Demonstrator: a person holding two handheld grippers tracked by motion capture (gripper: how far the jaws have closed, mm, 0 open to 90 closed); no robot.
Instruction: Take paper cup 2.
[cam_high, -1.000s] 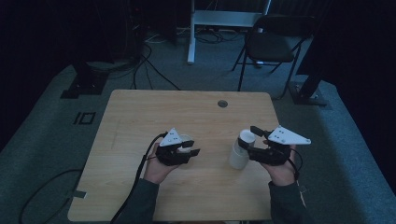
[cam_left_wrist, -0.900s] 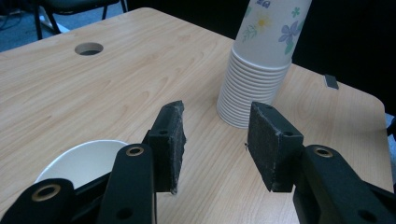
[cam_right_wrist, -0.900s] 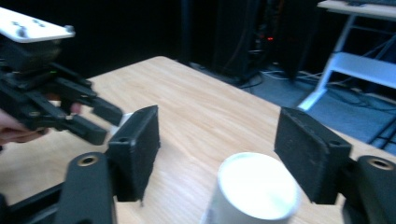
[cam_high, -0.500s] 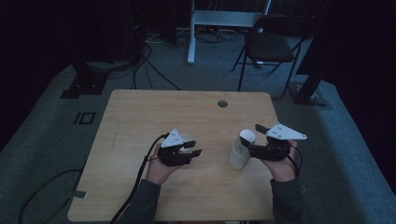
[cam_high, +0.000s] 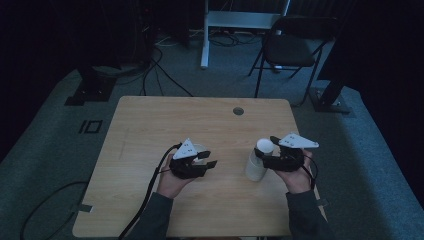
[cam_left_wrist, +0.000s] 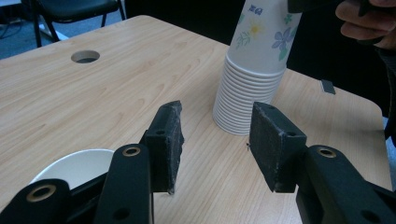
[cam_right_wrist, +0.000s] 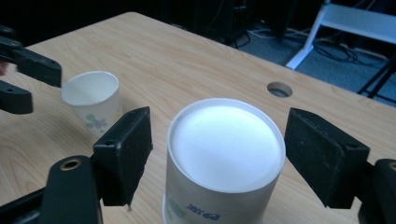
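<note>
A tall stack of upside-down paper cups (cam_high: 256, 167) with flower prints stands on the wooden table (cam_high: 165, 120) at the right. My right gripper (cam_high: 264, 151) is open, and its jaws flank the top cup (cam_right_wrist: 226, 149) without touching it. A single upright paper cup (cam_right_wrist: 91, 100) stands to the left, partly under my left gripper (cam_high: 207, 160). That gripper is open and holds nothing. In the left gripper view the left gripper (cam_left_wrist: 217, 140) points at the foot of the stack (cam_left_wrist: 252, 79), with the single cup's rim (cam_left_wrist: 77, 165) at the lower left.
A round cable hole (cam_high: 238, 110) sits near the table's far edge. Behind the table stand a black chair (cam_high: 290, 47) and a white frame (cam_high: 240, 20). Cables (cam_high: 150, 195) trail from the left gripper over the front edge.
My right gripper has edged slightly left, closer over the top of the stack. The left gripper and the single cup have hardly moved.
</note>
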